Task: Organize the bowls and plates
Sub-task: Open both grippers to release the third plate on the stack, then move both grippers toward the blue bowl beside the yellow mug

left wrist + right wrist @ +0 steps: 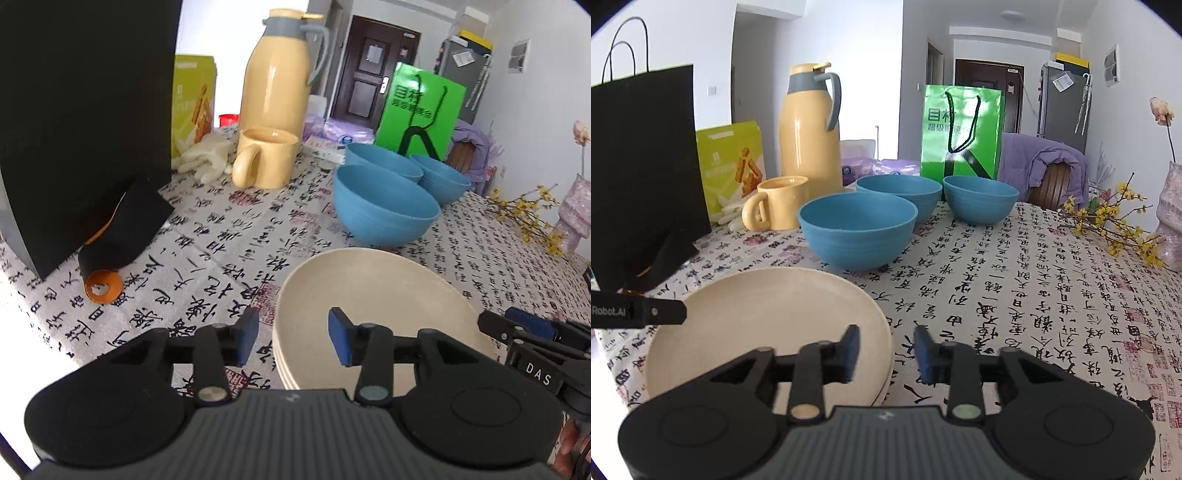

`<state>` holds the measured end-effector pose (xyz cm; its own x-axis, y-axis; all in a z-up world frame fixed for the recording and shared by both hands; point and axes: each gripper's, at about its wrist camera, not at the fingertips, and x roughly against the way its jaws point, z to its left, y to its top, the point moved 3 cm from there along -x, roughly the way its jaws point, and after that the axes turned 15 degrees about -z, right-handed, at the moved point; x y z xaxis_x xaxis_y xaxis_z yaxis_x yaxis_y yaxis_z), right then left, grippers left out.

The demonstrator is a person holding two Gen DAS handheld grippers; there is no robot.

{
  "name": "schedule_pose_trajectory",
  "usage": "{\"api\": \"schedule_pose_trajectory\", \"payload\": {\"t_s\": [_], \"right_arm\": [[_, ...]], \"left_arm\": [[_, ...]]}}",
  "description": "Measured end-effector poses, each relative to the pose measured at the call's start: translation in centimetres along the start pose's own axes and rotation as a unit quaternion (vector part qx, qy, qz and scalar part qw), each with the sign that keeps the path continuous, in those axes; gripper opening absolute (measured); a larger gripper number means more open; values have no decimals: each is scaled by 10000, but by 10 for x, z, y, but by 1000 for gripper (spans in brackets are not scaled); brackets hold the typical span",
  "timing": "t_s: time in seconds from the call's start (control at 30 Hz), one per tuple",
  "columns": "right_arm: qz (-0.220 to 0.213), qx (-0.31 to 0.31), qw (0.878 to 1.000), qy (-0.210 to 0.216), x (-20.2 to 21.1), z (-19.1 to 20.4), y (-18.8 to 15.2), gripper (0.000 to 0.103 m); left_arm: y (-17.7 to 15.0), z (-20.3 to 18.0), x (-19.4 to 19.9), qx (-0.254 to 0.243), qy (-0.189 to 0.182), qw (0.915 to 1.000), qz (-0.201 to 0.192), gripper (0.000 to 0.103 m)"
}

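- Blue-padded fingers of the left gripper (293,338) stand apart with nothing between them; the left edge of the stack of cream plates (373,317) lies in the gap, lower down on the cloth, with the right finger over the top plate and the left finger over bare cloth.
- Blue pads of the right gripper (886,350) are likewise spread and hold nothing; the right edge of the same cream stack (764,325) sits under the gap, the left finger over the plate, the right finger over the tablecloth (1034,302).
- At least 3 plate rims show at the side of the stack, resting flat on the calligraphy-printed cloth.
- Just beyond the plates stands the nearest blue bowl (857,230), upright and apart from the stack.
- Behind it, 2 more blue bowls: the middle bowl (899,194) close behind the nearest, and the far right bowl (980,199) beside it.
- Left of the bowls sit a yellow mug (777,208) and a tall yellow thermos jug (809,133).
- A black paper bag (646,158) stands at the far left, a green paper bag (962,133) behind the bowls.
- Yellow flowering twigs (1115,218) lie at the right edge of the table.
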<state>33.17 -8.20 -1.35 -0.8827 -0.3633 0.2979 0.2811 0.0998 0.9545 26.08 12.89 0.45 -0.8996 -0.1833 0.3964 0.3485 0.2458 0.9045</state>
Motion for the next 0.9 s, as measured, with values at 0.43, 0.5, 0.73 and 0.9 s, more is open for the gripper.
{"api": "schedule_pose_trajectory", "payload": {"t_s": [0.43,0.5,0.73,0.9], "right_arm": [[-465,-419,9977,-243,82,-26,-3,87],[-570,-492,9967,-298,100,-31,-6,88],[-1040,-528,9908,-693,161,-53,-24,103],[-1196,-539,9867,-964,190,-64,-41,103]], "left_arm": [[-11,-37,74,-684,-713,9925,-720,101],[-18,-42,83,-751,-804,9909,-775,103],[-39,-50,112,-769,-1108,9867,-911,103],[-45,-58,120,-784,-1219,9853,-909,103]]}}
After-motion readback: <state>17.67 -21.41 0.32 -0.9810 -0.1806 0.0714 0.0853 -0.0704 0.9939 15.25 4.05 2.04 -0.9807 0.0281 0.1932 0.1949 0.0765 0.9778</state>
